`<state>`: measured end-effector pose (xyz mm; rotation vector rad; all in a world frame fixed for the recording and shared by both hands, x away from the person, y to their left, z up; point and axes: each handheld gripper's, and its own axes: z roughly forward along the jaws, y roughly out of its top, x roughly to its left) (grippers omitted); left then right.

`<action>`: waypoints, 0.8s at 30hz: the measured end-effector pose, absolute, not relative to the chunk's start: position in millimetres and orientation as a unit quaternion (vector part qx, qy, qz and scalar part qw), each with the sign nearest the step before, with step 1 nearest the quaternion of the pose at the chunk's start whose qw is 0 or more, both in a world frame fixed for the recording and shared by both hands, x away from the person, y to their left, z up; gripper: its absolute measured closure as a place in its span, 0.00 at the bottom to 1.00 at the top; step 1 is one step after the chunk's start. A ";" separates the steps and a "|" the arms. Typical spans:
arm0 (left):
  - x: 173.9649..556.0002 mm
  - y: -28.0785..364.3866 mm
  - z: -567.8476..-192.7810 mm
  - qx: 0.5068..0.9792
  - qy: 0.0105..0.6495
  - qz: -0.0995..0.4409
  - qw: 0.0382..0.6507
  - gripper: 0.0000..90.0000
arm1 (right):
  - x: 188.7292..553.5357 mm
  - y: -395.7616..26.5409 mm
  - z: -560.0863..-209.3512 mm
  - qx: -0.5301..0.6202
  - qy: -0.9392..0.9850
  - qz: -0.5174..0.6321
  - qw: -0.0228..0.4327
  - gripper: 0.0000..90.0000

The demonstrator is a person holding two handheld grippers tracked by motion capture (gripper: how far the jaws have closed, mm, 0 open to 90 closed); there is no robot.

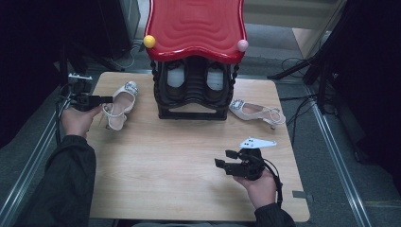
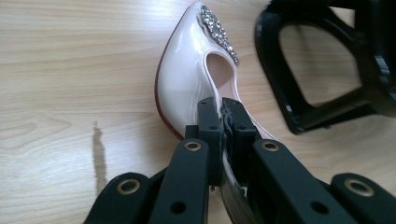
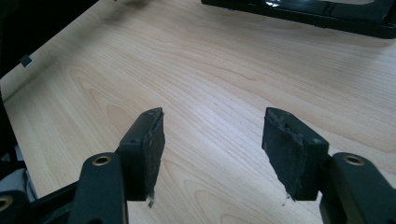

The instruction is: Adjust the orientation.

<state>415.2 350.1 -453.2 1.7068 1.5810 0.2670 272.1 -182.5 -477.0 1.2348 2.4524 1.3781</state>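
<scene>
We see a wooden worktop (image 1: 189,156) with a black rack (image 1: 191,90) standing at its far middle, under a red wavy top (image 1: 196,26) that carries a yellow ball (image 1: 149,41) at one front corner and a pink ball (image 1: 242,45) at the other. Inside the rack, two pale shapes sit side by side; we cannot tell what they are.

Left of the rack lies a white shoe (image 1: 121,104) with a glittering buckle on its toe, which points away from the person; its heel end faces the worktop's near left. Our left claw (image 1: 105,99) comes in from the left edge and is clamped on the shoe's side rim. In the left gripper view that claw (image 2: 223,119) has its pads pressed together with the thin white edge of the shoe (image 2: 187,70) pinched between them, and the rack's base (image 2: 322,60) is just beyond.

A second shoe (image 1: 257,112) lies to the right of the rack, well apart from both hands.

Our right claw (image 1: 226,158) hovers over the near right of the worktop, jaws apart and holding nothing; the right gripper view shows that claw (image 3: 212,135) with bare wood (image 3: 210,70) between its pads.
</scene>
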 end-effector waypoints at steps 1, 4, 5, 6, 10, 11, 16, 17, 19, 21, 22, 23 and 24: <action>413.9 349.2 -451.5 0.674 0.619 0.102 0.390 0.98 | 272.1 -182.5 -477.0 0.402 0.798 0.448 0.035 0.44; 405.6 342.3 -446.3 0.679 0.612 0.103 0.393 0.98 | 273.4 -180.3 -477.2 0.398 0.799 0.449 0.032 0.45; 403.1 339.9 -445.7 0.678 0.612 0.100 0.395 0.98 | 273.7 -179.6 -477.2 0.398 0.800 0.449 0.031 0.45; 397.5 336.9 -445.0 0.679 0.610 0.095 0.397 0.98 | 274.7 -178.9 -477.3 0.395 0.800 0.449 0.031 0.45; 386.9 331.7 -442.7 0.681 0.606 0.086 0.402 0.98 | 276.5 -179.1 -475.7 0.395 0.798 0.455 0.030 0.45; 386.9 331.7 -442.7 0.681 0.606 0.086 0.402 0.98 | 276.5 -179.1 -475.7 0.395 0.798 0.455 0.030 0.45; 372.6 324.9 -442.9 0.686 0.601 0.081 0.403 0.98 | 279.7 -176.8 -475.5 0.392 0.799 0.455 0.028 0.45; 369.8 323.8 -442.9 0.687 0.599 0.076 0.404 0.98 | 280.1 -176.5 -475.2 0.392 0.799 0.455 0.028 0.45; 364.1 320.4 -442.7 0.691 0.595 0.075 0.403 0.98 | 282.4 -175.6 -475.0 0.391 0.799 0.455 0.028 0.45; 355.0 315.6 -442.4 0.692 0.592 0.065 0.408 0.98 | 283.5 -175.0 -474.6 0.393 0.798 0.457 0.027 0.45; 355.0 315.6 -442.4 0.692 0.592 0.065 0.408 0.98 | 284.5 -174.7 -474.3 0.391 0.798 0.458 0.027 0.45; 352.5 314.4 -442.1 0.693 0.591 0.062 0.409 0.98 | 284.9 -174.3 -474.0 0.391 0.798 0.458 0.026 0.45; 348.8 312.1 -441.8 0.694 0.588 0.058 0.411 0.98 | 285.7 -173.6 -473.9 0.390 0.798 0.460 0.027 0.45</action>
